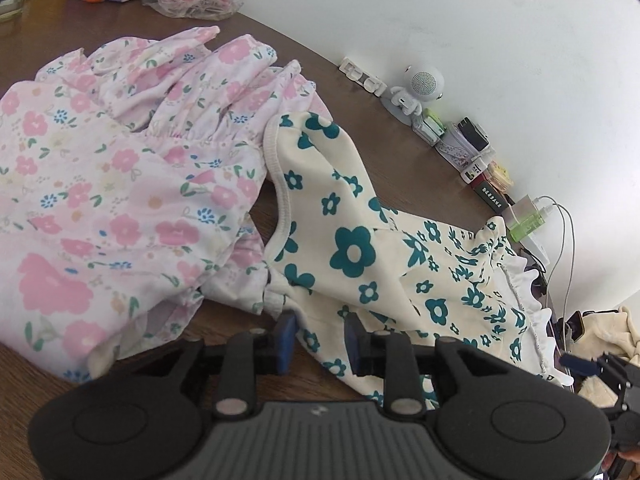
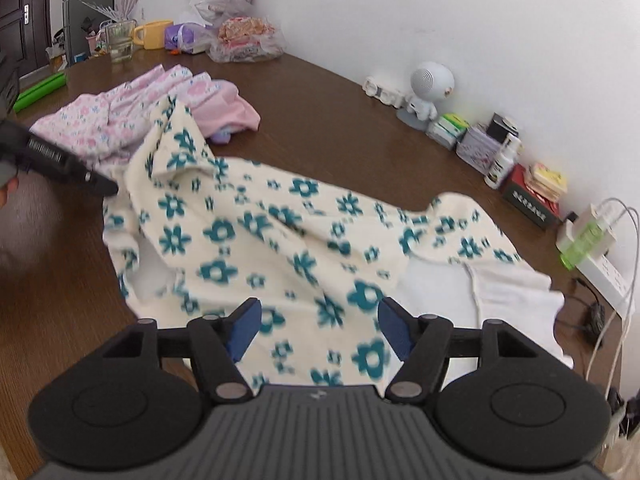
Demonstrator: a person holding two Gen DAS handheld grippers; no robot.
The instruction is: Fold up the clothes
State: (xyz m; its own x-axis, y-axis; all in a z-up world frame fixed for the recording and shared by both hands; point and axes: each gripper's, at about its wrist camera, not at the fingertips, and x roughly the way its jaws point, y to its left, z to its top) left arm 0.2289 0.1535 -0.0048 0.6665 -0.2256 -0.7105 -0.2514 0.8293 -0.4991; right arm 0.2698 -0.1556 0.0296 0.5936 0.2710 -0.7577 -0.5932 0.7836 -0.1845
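A cream dress with teal flowers (image 1: pixel 352 248) (image 2: pixel 280 240) lies spread on the brown table (image 1: pixel 380 128) (image 2: pixel 340 120). Its white lining (image 2: pixel 512 292) shows at the right. My left gripper (image 1: pixel 320 346) has its blue pads drawn close, and the dress's shoulder edge fills the gap between them. In the right wrist view the left gripper (image 2: pixel 108 190) touches the dress's left edge. My right gripper (image 2: pixel 320 332) hovers wide open over the dress's near hem, and its tip (image 1: pixel 580 364) shows at the right in the left wrist view. A crumpled pink floral garment (image 1: pixel 120 160) (image 2: pixel 120 120) lies to the left, partly beneath the dress.
Along the wall stand a white robot-shaped speaker (image 2: pixel 430 84), small boxes and bottles (image 2: pixel 500 148), and a power strip with cables (image 2: pixel 600 268). At the table's far end are a yellow mug (image 2: pixel 154 34), plastic bags (image 2: pixel 244 40) and a glass jar (image 2: pixel 120 42).
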